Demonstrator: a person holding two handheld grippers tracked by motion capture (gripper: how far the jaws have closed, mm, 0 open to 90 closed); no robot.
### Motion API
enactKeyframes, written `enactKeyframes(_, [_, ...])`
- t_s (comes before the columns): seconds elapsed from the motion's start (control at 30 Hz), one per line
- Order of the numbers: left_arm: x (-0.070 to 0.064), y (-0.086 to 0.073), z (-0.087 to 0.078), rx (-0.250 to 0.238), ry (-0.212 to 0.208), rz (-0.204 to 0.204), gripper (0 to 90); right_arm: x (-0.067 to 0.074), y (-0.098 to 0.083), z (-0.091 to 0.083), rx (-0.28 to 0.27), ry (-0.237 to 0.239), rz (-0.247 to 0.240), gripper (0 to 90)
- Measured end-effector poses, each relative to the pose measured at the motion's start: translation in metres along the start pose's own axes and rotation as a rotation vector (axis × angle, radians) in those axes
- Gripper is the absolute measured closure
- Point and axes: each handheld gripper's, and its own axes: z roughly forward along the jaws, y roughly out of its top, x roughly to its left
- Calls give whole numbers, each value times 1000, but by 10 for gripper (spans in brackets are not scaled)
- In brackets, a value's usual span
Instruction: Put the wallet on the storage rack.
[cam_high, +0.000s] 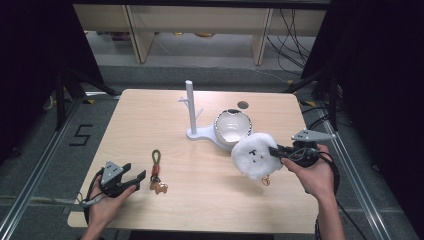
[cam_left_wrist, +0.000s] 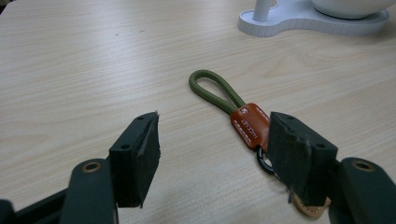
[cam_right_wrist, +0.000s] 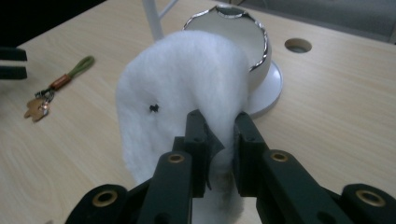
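Observation:
A white fluffy plush (cam_high: 253, 155) with small black face marks hangs just above the table at the right, and my right gripper (cam_high: 278, 151) is shut on its edge. In the right gripper view the plush (cam_right_wrist: 182, 84) bulges up over the right gripper (cam_right_wrist: 219, 135), whose jaws pinch a fold of fur. A keychain (cam_high: 156, 172) with a green cord loop, an orange-brown leather tag and a small charm lies flat at the front left. My left gripper (cam_high: 134, 176) rests open beside it. In the left gripper view the keychain (cam_left_wrist: 224, 95) runs toward the right-hand jaw of the left gripper (cam_left_wrist: 212, 149).
A white stand (cam_high: 191, 107) with an upright post and side pegs stands mid-table. A white bowl (cam_high: 232, 126) with a jagged dark rim sits on the stand's base, just behind the plush. A round hole (cam_high: 243, 105) marks the tabletop's far side.

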Motion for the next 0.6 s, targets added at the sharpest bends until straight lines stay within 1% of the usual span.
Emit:
enactKeyframes(0.03, [0,0,0,1,2,1,336,-2,4,-1,-24,-26,-38,795])
enactKeyframes(0.07, [1,0,0,4,5,2,336,-2,4,-1,-24,-26,-38,795])
enactKeyframes(0.1, [1,-1,0,5,8,3,335,2,5,-2,-22,-23,5,796])
enactKeyframes(0.13, [2,-1,-1,5,12,3,335,0,6,0,-46,-23,-16,795])
enactKeyframes(0.17, [2,-1,-1,8,17,1,334,2,8,-1,-41,-26,8,796])
enactKeyframes(0.2, [2,-1,-2,6,19,-1,334,1,8,0,-64,-31,-5,796])
enactKeyframes(0.23, [3,-1,-2,4,19,0,334,2,9,1,-78,-30,5,795])
enactKeyframes(0.27, [3,-1,-2,1,21,-3,334,2,11,1,-74,-29,4,795])
enactKeyframes(0.3, [3,-1,-2,-1,23,-4,334,3,14,2,-90,-38,19,795])
enactKeyframes(0.33, [3,-1,-2,-1,23,-4,334,3,14,2,-90,-38,19,795])
enactKeyframes(0.37, [3,-1,-2,-2,24,-6,334,1,15,3,-100,-38,0,795])
enactKeyframes(0.4, [3,-1,-2,-1,24,-5,334,3,17,3,-99,-32,24,795])
enactKeyframes(0.43, [3,-1,-2,0,27,-3,333,3,21,3,-112,-42,10,795])
enactKeyframes(0.47, [3,-2,-1,-5,22,-5,333,3,21,3,-112,-42,10,795])
enactKeyframes(0.5, [3,-2,-1,-5,21,-4,333,5,21,4,-123,-41,41,795])
enactKeyframes(0.53, [3,-2,-2,2,26,-2,333,2,23,5,-135,-39,21,795])
enactKeyframes(0.57, [3,-2,-2,1,25,-2,333,4,25,5,-150,-47,40,794])
enactKeyframes(0.6, [3,-2,-2,-2,24,-2,332,2,27,6,-151,-45,28,794])
